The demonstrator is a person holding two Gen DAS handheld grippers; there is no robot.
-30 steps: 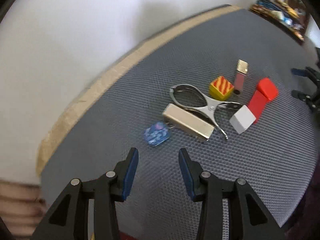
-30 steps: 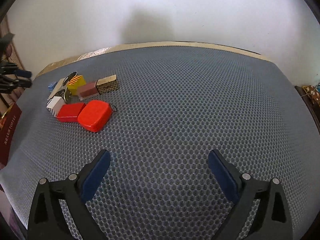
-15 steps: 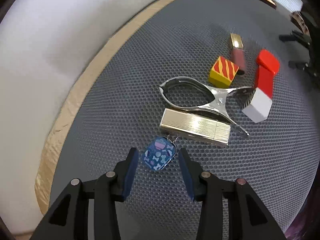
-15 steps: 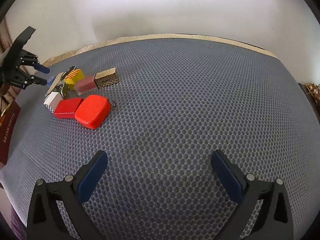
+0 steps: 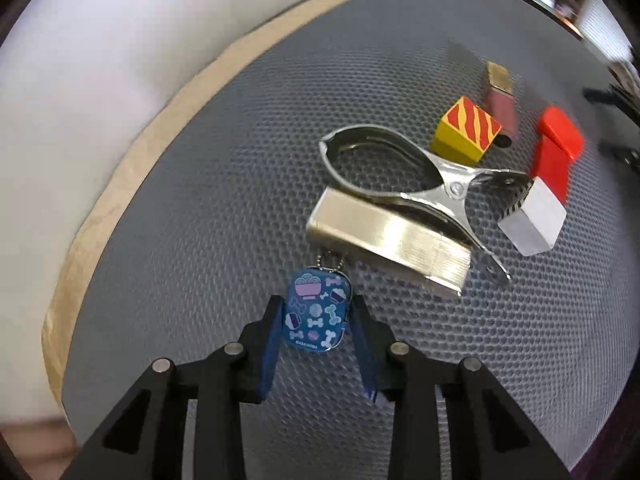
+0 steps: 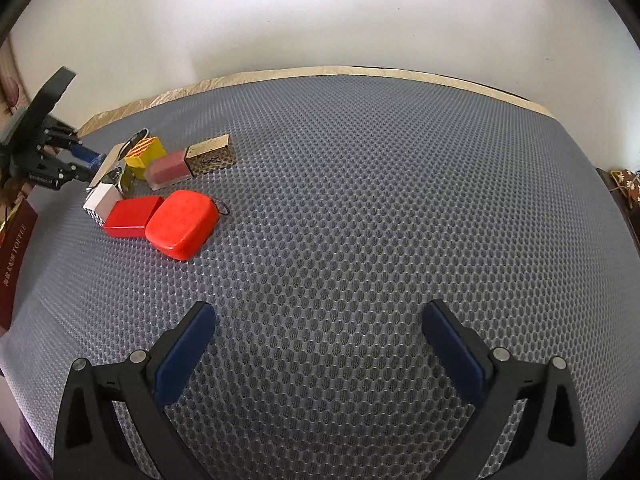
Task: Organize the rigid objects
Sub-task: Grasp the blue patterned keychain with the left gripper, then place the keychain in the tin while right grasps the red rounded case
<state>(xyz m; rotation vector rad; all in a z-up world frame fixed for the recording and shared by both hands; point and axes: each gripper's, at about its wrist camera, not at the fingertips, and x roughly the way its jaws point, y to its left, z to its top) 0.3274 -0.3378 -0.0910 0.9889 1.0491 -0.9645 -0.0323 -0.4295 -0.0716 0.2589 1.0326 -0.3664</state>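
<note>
Blue tag (image 5: 316, 312) lies flat on the tabletop (image 5: 192, 208), between the blue pads of the left claw (image 5: 318, 322), which has just been closing and now pinches its long sides; its long axis and chain point ahead toward the gold case (image 5: 388, 240). The right claw (image 6: 318, 344), spread and empty, hangs well apart.

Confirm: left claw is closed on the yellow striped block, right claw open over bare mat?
Not quite. The left claw has just been closing, and what sits between its pads is the blue patterned keychain tag, not the yellow striped block, which lies untouched further out. The left wrist view shows this. The right claw is indeed open over bare mat.
</note>
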